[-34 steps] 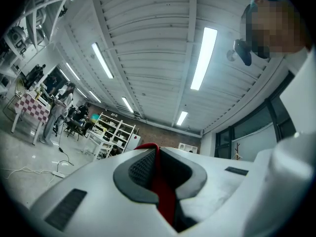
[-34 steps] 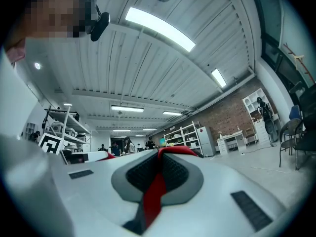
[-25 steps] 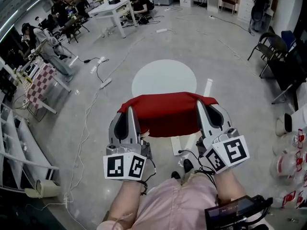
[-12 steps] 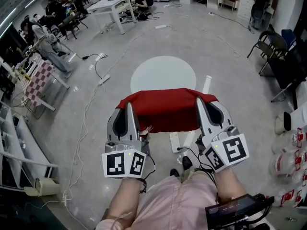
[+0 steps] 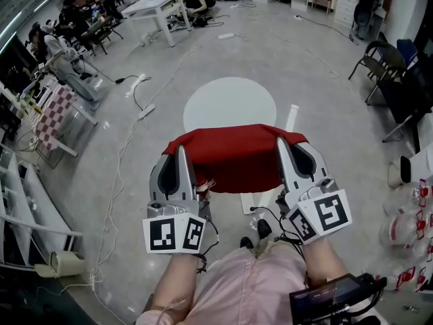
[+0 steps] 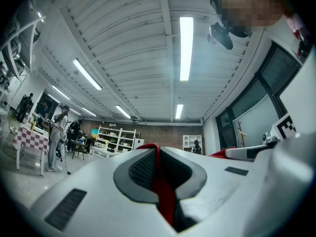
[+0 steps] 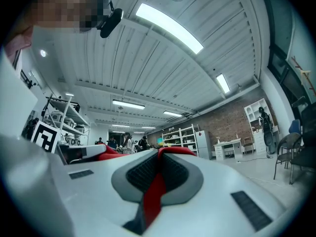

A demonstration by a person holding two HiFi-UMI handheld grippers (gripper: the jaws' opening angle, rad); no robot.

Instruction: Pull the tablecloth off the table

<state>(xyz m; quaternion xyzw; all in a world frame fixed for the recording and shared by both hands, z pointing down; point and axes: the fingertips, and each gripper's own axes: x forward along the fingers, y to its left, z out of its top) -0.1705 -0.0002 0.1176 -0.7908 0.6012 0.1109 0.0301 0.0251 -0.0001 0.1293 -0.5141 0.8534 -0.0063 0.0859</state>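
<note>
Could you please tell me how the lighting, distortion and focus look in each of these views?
Head view: even, soft light, strong fisheye curving towards the edges, red tablecloth sharp. Left gripper view: ceiling light strip glares bright, corners vignetted dark, the near jaws slightly soft. Right gripper view: same wide-angle curve, slanted light strip blown out, far room fairly crisp.

Grey left gripper [image 5: 181, 152] and right gripper [image 5: 281, 145] bear black-and-white marker cubes [image 5: 174, 234]; pink garment [image 5: 250, 290].

Matt red cloth tablecloth [image 5: 237, 156]
</note>
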